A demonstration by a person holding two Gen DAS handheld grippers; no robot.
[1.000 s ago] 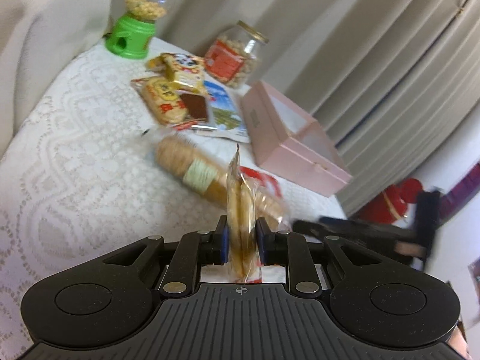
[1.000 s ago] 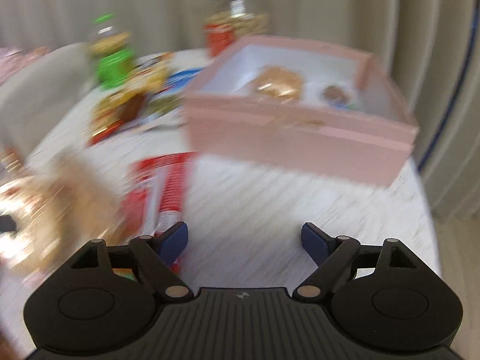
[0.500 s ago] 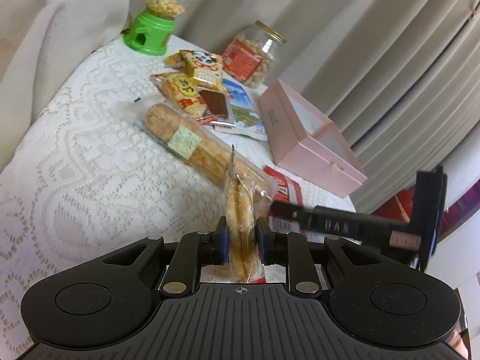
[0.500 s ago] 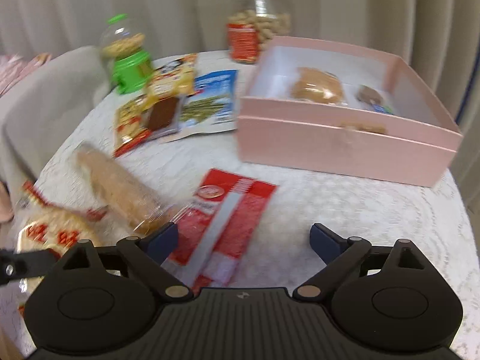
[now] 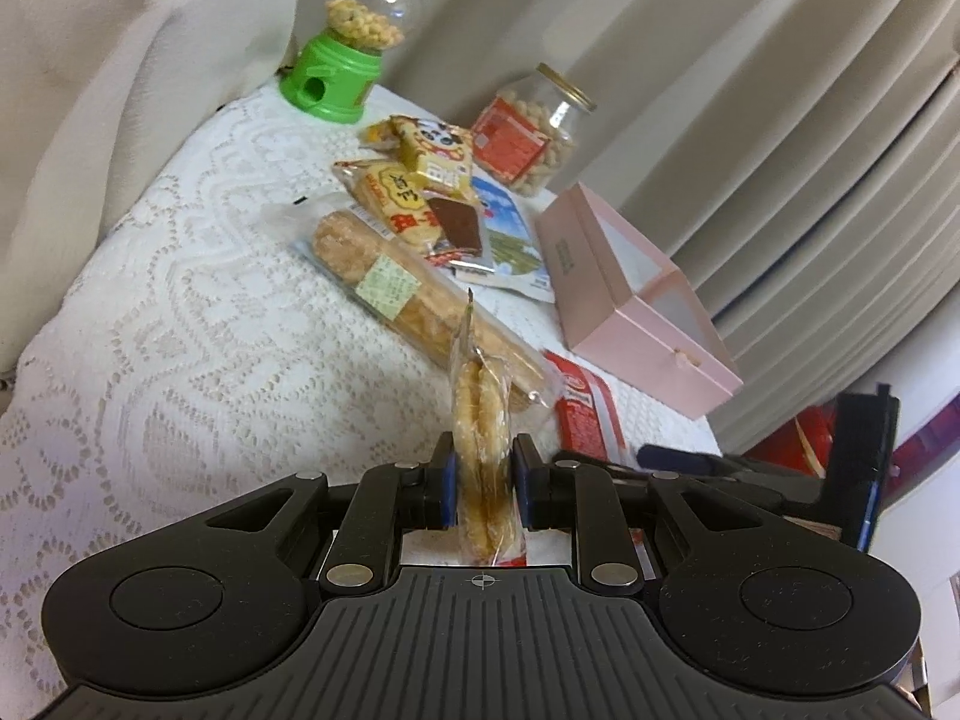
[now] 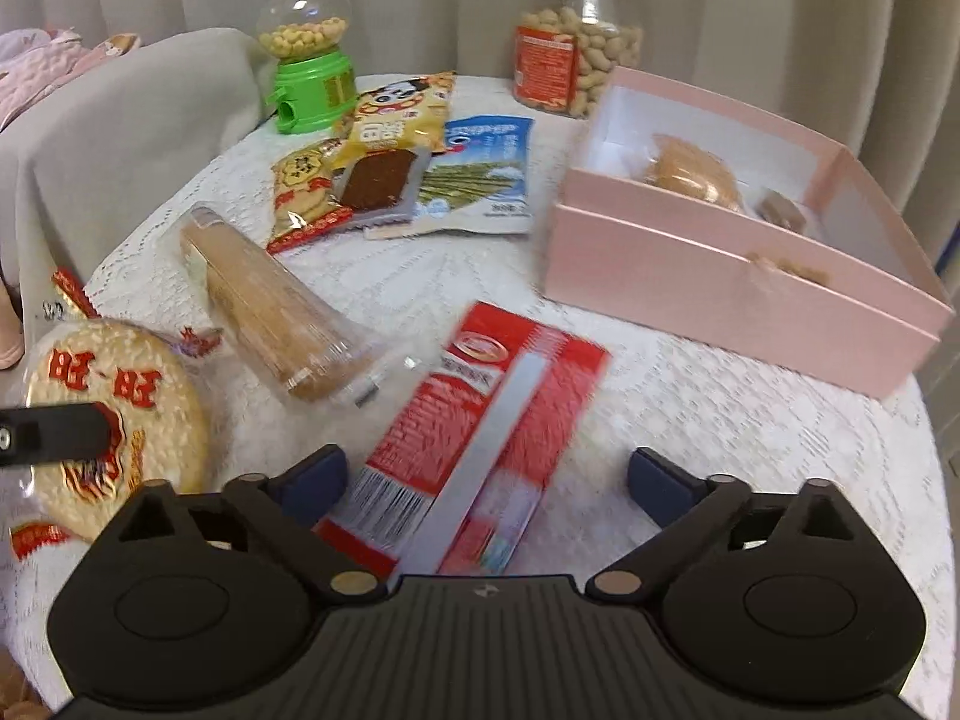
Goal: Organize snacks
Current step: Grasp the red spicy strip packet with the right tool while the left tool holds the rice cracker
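Observation:
My left gripper [image 5: 482,483] is shut on a rice cracker pack [image 5: 480,414], held edge-on above the lace-covered table; the same pack shows at the left of the right wrist view [image 6: 114,420]. My right gripper [image 6: 487,480] is open and empty, hovering over a red flat snack packet [image 6: 480,426]. A long clear-wrapped biscuit roll [image 6: 270,318] lies to its left. An open pink box [image 6: 738,276] at the right holds two wrapped snacks [image 6: 696,171].
A pile of snack packets [image 6: 384,162] lies mid-table. A green candy dispenser [image 6: 306,66] and a peanut jar [image 6: 573,39] stand at the back by the curtain. A grey cushion [image 6: 108,138] borders the left. The table edge curves at the right.
My left gripper has pulled back and tilted while holding the rice cracker pack. My right gripper has moved back and left, from near the pink box to over the red packet.

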